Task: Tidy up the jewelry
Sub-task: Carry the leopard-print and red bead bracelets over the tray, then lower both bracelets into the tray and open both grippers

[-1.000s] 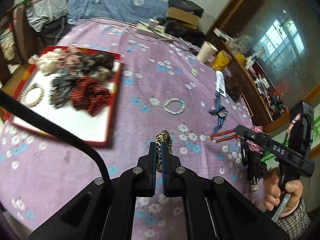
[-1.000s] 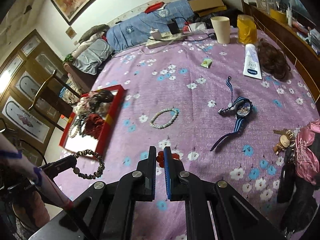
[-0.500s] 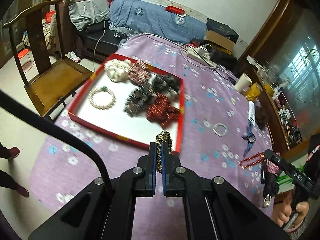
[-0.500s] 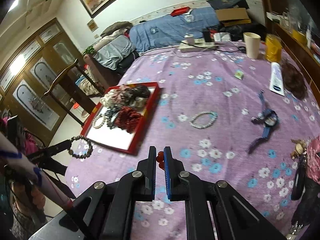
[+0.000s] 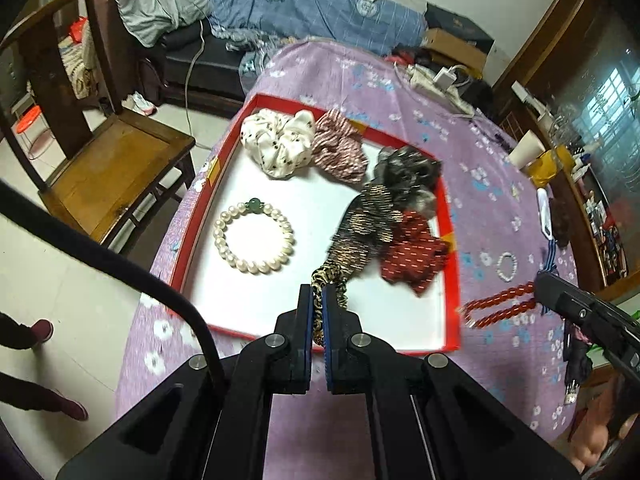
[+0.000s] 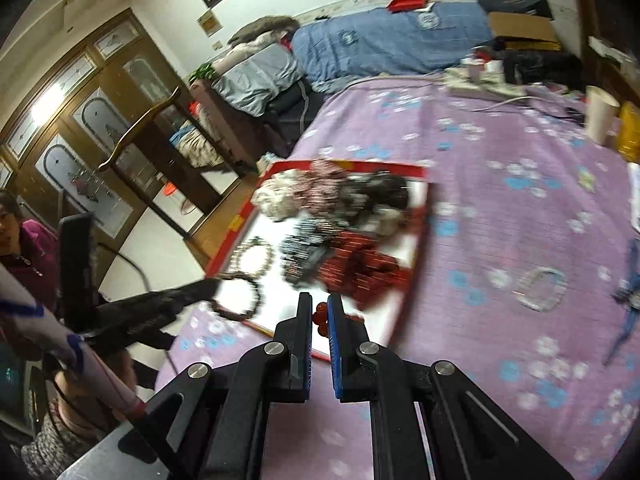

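I have the left gripper (image 5: 316, 312) pinching a brown beaded bracelet (image 5: 325, 280), its fingers pressed onto the strand so the loop hangs free in front of them. It hangs over the near part of the red tray (image 5: 224, 152), above bare white floor, which I judge is the reason for carrying it here: the far and right parts of the tray are already taken by scrunchies (image 5: 308, 146), and a pearl bracelet (image 5: 253, 237) lies to the left.

The right gripper (image 6: 319, 318) is likewise clamped on a red bead bracelet (image 5: 500, 306); in its own view only a few red beads (image 6: 321, 317) show between the fingers. From the left view that strand dangles just past the tray's right edge, over the purple cloth (image 5: 500, 184), so it seems to be waiting its turn beside the tray, not crowding the same spot.

A white bracelet (image 5: 507, 266) lies out on the cloth to the right, well apart from the tray.

The right view is blurred, so I can't tell fine detail there.
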{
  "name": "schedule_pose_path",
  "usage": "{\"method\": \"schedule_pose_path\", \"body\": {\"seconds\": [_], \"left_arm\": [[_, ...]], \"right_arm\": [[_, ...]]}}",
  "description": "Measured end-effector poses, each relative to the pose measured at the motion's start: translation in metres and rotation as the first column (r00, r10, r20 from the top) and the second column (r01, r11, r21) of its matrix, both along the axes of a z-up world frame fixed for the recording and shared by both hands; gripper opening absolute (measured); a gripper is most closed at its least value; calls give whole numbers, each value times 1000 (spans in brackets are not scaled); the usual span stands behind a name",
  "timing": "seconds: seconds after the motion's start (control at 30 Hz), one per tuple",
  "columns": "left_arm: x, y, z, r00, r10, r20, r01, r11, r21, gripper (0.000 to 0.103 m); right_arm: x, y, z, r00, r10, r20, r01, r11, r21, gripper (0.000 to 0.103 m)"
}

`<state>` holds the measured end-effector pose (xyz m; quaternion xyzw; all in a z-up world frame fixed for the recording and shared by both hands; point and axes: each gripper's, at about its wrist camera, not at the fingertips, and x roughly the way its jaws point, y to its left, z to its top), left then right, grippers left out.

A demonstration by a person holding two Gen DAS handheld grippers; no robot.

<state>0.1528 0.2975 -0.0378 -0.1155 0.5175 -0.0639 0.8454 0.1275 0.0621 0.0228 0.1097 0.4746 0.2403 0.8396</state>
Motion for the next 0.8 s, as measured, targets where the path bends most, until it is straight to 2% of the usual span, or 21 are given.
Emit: {"method": "schedule_pose_path", "body": {"seconds": [0.17, 0.37, 0.53, 0.77, 0.8], "left_arm": [[20, 6, -23, 998, -38, -49, 39, 999, 10, 4], [32, 10, -43, 995, -55, -85, 59, 997, 47, 4], [35, 8, -53, 991, -62, -118, 68, 996, 49, 4], [27, 18, -56, 989, -24, -147, 33, 998, 60, 5], [25, 21, -54, 989, -20, -146, 29, 998, 58, 7]], "right_arm": [[23, 48, -29, 997, 31, -66, -27, 998, 50, 8], [34, 53, -80, 984, -13, -178, 11, 1000, -12, 8], [37, 49, -94, 981, -34, -190, 19, 997, -80, 8], [38, 58, -105, 975, -13, -223, -10, 995, -102, 9], [38, 60, -107, 974, -6, -228, -18, 995, -101, 9]]}}
